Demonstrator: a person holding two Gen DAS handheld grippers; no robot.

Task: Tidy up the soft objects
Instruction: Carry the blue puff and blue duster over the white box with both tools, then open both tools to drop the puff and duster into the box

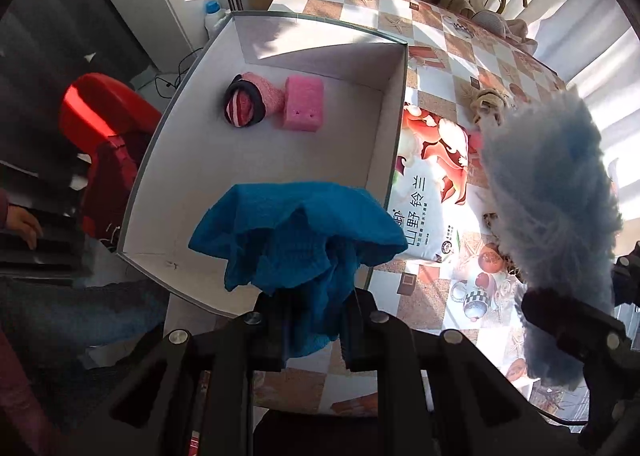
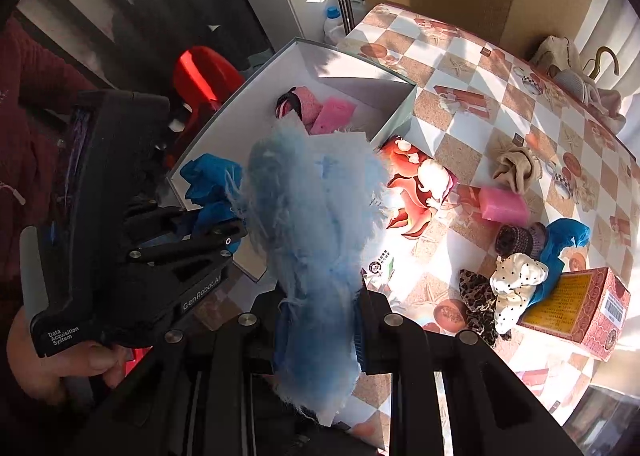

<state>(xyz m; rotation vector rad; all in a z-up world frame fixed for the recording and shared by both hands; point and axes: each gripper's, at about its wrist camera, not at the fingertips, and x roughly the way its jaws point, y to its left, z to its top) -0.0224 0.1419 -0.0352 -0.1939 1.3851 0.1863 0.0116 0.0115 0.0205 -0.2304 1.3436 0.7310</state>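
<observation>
My left gripper (image 1: 314, 330) is shut on a dark blue knitted cloth (image 1: 296, 232) that hangs over the near corner of the white box (image 1: 192, 160). Inside the box lie a pink sponge (image 1: 303, 108) and a pink-and-black striped sock roll (image 1: 250, 102). My right gripper (image 2: 320, 330) is shut on a fluffy light blue cloth (image 2: 316, 208), held over the table just right of the box (image 2: 352, 76). That fluffy cloth (image 1: 556, 208) fills the right side of the left wrist view. The left gripper (image 2: 180, 232) with its blue cloth (image 2: 212, 188) shows at the left of the right wrist view.
On the checkered tablecloth (image 2: 460, 68) lie a beige cloth (image 2: 516, 168), a pink sponge (image 2: 504, 206), a dark scrunchie (image 2: 514, 240), a blue cloth (image 2: 564, 244), a polka-dot cloth (image 2: 516, 280), a leopard cloth (image 2: 476, 296) and a red carton (image 2: 580, 308). A red chair (image 1: 104, 108) stands left of the box.
</observation>
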